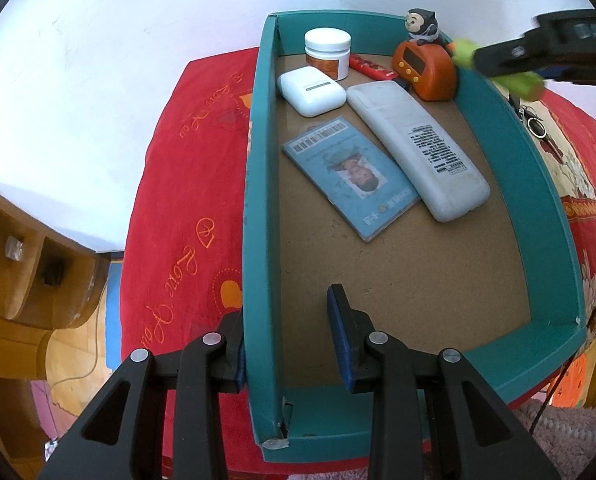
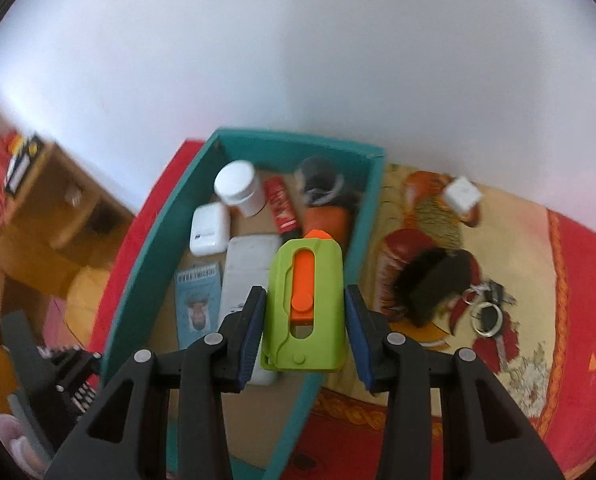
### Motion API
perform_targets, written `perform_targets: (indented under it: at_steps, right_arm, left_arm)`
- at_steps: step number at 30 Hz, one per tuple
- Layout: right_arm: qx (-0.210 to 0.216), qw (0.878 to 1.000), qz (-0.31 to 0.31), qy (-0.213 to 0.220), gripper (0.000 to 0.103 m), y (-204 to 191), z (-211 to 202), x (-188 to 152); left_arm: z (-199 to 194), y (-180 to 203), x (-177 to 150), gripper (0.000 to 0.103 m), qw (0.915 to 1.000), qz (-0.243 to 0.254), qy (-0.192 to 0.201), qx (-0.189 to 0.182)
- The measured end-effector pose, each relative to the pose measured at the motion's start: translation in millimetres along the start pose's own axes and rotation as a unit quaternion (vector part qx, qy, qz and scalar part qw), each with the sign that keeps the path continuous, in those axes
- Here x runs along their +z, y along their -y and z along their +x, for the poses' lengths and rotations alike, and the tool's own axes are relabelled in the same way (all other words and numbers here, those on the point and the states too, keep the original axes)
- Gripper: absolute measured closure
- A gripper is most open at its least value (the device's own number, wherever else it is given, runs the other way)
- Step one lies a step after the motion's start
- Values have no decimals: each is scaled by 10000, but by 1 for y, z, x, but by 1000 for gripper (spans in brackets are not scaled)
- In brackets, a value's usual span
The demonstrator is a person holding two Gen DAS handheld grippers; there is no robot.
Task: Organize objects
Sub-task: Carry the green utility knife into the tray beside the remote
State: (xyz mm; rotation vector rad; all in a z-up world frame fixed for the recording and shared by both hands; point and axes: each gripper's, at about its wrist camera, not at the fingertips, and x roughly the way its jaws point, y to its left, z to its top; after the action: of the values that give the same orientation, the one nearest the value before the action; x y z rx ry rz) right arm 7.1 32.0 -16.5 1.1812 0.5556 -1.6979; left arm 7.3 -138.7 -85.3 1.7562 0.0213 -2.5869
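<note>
A teal box point(image 1: 554, 208) with a brown floor lies on a red cloth. Inside it are a white jar point(image 1: 327, 53), a white earbud case point(image 1: 311, 91), a red tube point(image 1: 372, 66), an orange timer with an owl figure point(image 1: 425, 70), a white remote point(image 1: 418, 142) and a blue ID card point(image 1: 352, 174). My left gripper point(image 1: 287, 312) straddles the box's left wall and is shut on it. My right gripper point(image 2: 305, 296) is shut on a green cutter with an orange slider point(image 2: 304, 304), above the box's right wall. It shows in the left wrist view as the right gripper point(image 1: 498, 64).
To the right of the box, on a patterned yellow and red cloth point(image 2: 538, 360), lie a bunch of keys point(image 2: 486, 316), a dark fuzzy object point(image 2: 438, 280) and a small white cube point(image 2: 462, 196). Wooden furniture point(image 1: 22, 256) stands at the left. A white wall is behind.
</note>
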Motion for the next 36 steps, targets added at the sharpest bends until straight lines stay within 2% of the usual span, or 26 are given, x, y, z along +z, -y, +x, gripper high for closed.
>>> perform_targets:
  at_steps: [5, 14, 16, 19, 21, 25, 26, 28, 29, 32, 36]
  right_arm:
    - [-272, 9985, -295, -364, 64, -16, 29, 2]
    - [-782, 9921, -772, -611, 64, -29, 51, 0]
    - [-762, 9917, -807, -647, 64, -31, 53, 0]
    - [-412, 9941, -553, -835, 64, -26, 59, -2]
    - [-384, 9939, -526, -892, 64, -24, 63, -6]
    - [-622, 9927, -692, -771, 64, -25, 58, -7]
    - [-758, 9912, -813, -715, 64, -28, 54, -7]
    - [-1359, 9807, -1267, -606, 64, -38, 51, -7]
    - [-1408, 9788, -1352, -614, 64, -40, 52, -7]
    - [-1387, 9783, -1279, -854, 64, -36, 59, -7]
    - [-1249, 9824, -1085, -871, 64, -33, 61, -1]
  left_arm:
    - [1, -1, 1, 70, 10000, 30, 7, -3]
    - [2, -1, 3, 70, 10000, 65, 9, -17]
    - [3, -1, 4, 70, 10000, 69, 8, -17]
    - [3, -1, 4, 70, 10000, 59, 6, -23]
    - [3, -1, 4, 70, 10000, 58, 7, -23]
    - [3, -1, 4, 70, 10000, 65, 8, -12]
    - [4, -1, 4, 70, 10000, 61, 6, -15]
    - [3, -1, 4, 70, 10000, 61, 6, -16]
    - [3, -1, 4, 70, 10000, 58, 6, -19]
    - [4, -2, 4, 70, 10000, 41, 8, -26]
    - [4, -1, 4, 70, 10000, 36, 9, -20]
